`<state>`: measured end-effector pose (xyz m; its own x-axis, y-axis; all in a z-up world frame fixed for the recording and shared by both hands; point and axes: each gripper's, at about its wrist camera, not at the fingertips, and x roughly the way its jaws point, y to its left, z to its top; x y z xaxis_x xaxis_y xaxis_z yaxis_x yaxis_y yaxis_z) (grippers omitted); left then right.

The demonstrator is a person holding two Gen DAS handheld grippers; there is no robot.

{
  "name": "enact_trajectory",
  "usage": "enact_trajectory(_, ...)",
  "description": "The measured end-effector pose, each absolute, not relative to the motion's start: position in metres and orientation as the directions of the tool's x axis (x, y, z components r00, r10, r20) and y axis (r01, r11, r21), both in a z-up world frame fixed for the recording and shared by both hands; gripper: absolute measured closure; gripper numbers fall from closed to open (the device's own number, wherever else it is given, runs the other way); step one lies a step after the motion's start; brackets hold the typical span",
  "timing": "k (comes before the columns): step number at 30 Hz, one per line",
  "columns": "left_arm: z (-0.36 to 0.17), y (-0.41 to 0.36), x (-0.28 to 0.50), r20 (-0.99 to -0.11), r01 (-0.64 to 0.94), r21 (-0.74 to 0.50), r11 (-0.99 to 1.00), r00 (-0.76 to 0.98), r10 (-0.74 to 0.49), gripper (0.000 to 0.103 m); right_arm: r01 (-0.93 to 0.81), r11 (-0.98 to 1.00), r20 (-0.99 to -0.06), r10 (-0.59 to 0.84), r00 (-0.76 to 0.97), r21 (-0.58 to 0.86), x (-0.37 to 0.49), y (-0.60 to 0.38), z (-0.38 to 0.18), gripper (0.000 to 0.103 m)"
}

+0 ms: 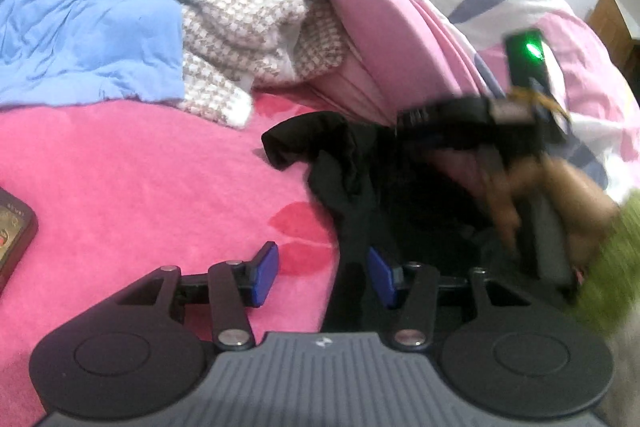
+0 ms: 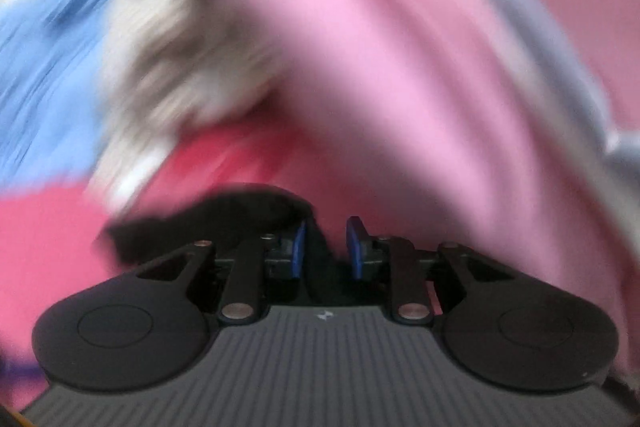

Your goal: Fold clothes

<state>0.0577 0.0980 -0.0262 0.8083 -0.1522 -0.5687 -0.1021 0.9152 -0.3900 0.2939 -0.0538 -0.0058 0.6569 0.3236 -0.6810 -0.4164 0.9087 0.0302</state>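
Observation:
A crumpled black garment [image 1: 356, 163] lies on the pink bed sheet [image 1: 120, 187]. My left gripper [image 1: 323, 275] is open low over the sheet, and a strip of the black cloth runs between its fingers beside the right blue pad [image 1: 382, 277]. My right gripper [image 1: 412, 123], held by a hand [image 1: 560, 203], hovers over the garment's far right side. The right wrist view is heavily blurred. There my right gripper [image 2: 326, 249] shows a narrow gap between its pads, with the black garment [image 2: 240, 215] just ahead and to the left.
A blue garment [image 1: 80, 7] and a brown-and-white checked knit [image 1: 248, 27] lie piled at the back. A pink, white and teal quilt [image 1: 440, 7] rises on the right. A dark flat object [image 1: 12, 235] sits at the left edge. A green sleeve [image 1: 612, 267] is at the right.

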Motion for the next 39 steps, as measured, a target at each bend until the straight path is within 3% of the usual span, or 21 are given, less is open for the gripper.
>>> enact_trajectory(4, -0.026, 0.097, 0.055, -0.568, -0.107, -0.386, 0.916, 0.81, -0.146, 0.052, -0.346, 0.934, -0.659, 0.317, 0.682, 0.091, 0.307, -0.054, -0.004, 0.084)
enact_trajectory(8, -0.026, 0.098, 0.053, -0.568, -0.115, -0.39, 0.913, 0.811, -0.141, 0.052, -0.494, 0.87, -0.665, 0.364, 0.652, -0.007, 0.287, -0.028, 0.0, 0.082)
enact_trajectory(14, -0.026, 0.098, 0.049, -0.568, -0.128, -0.396, 0.909, 0.813, -0.133, 0.052, -0.686, 0.711, -0.685, 0.424, 0.593, -0.153, 0.257, 0.012, 0.005, 0.065)
enact_trajectory(19, -0.026, 0.099, 0.047, -0.567, -0.136, -0.401, 0.906, 0.814, -0.129, 0.052, -0.805, 0.533, -0.71, 0.459, 0.534, -0.262, 0.232, 0.045, 0.01, 0.065)
enact_trajectory(21, -0.026, 0.099, 0.047, -0.567, -0.134, -0.403, 0.905, 0.813, -0.132, 0.052, -0.84, 0.451, -0.721, 0.469, 0.51, -0.3, 0.221, 0.058, 0.012, 0.07)
enact_trajectory(24, -0.026, 0.1, 0.047, -0.566, -0.132, -0.405, 0.905, 0.813, -0.135, 0.052, -0.806, 0.548, -0.731, 0.452, 0.51, -0.223, 0.243, 0.05, 0.004, 0.094)
enact_trajectory(26, -0.026, 0.101, 0.047, -0.565, -0.13, -0.408, 0.904, 0.814, -0.138, 0.052, -0.761, 0.639, -0.715, 0.481, 0.508, -0.111, 0.262, 0.037, 0.004, 0.095)
enact_trajectory(28, -0.026, 0.101, 0.046, -0.563, -0.127, -0.412, 0.902, 0.814, -0.143, 0.052, -0.659, 0.743, -0.658, 0.555, 0.509, 0.117, 0.283, 0.004, 0.008, 0.095)
enact_trajectory(30, -0.026, 0.102, 0.046, -0.562, -0.126, -0.414, 0.902, 0.814, -0.144, 0.052, -0.498, 0.795, -0.615, 0.593, 0.52, 0.346, 0.302, -0.034, 0.002, 0.091)
enact_trajectory(33, -0.026, 0.102, 0.046, -0.563, -0.128, -0.414, 0.901, 0.814, -0.143, 0.052, -0.279, 0.771, -0.59, 0.624, 0.512, 0.573, 0.315, -0.081, -0.02, 0.086)
enact_trajectory(35, -0.027, 0.102, 0.046, -0.563, -0.129, -0.415, 0.901, 0.814, -0.142, 0.052, -0.186, 0.741, -0.567, 0.627, 0.534, 0.645, 0.312, -0.106, -0.026, 0.08)
enact_trajectory(39, -0.027, 0.1, 0.046, -0.564, -0.134, -0.408, 0.903, 0.815, -0.134, 0.052, -0.2, 0.777, -0.555, 0.58, 0.596, 0.597, 0.293, -0.122, -0.005, 0.07)
